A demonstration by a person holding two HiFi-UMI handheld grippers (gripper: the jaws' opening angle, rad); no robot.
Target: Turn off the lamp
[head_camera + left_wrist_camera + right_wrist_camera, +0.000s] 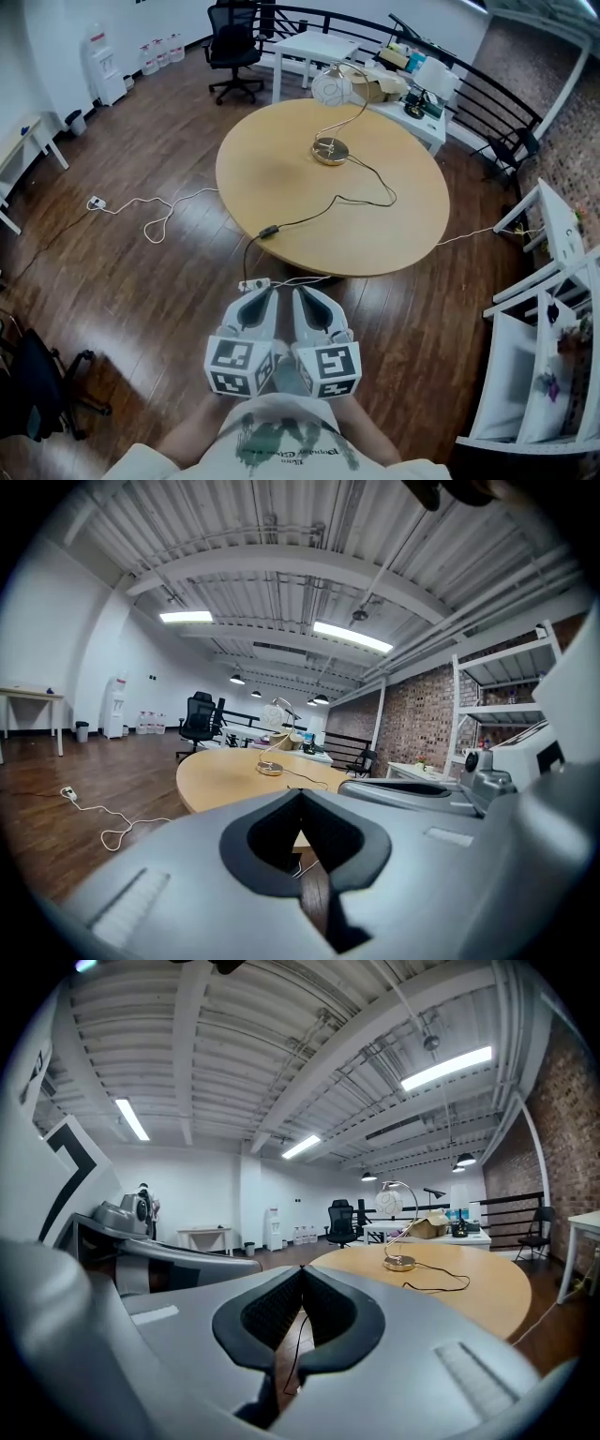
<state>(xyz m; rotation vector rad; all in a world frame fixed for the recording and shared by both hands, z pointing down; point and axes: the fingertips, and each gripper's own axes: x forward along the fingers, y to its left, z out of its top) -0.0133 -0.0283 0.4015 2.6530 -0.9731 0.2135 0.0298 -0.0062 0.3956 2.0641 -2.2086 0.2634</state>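
Bright, even indoor light
I see ceiling strips glaring white, sheen on the floor, fisheye bending and black corners in both gripper views.

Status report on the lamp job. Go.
Left tool shut, empty. Right tool shut, empty. Lamp upright on round table, untouched; cord switch at near edge. Path clear.

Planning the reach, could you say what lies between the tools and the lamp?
Head view: a white power strip on the floor, then tabletop carrying the black cord.
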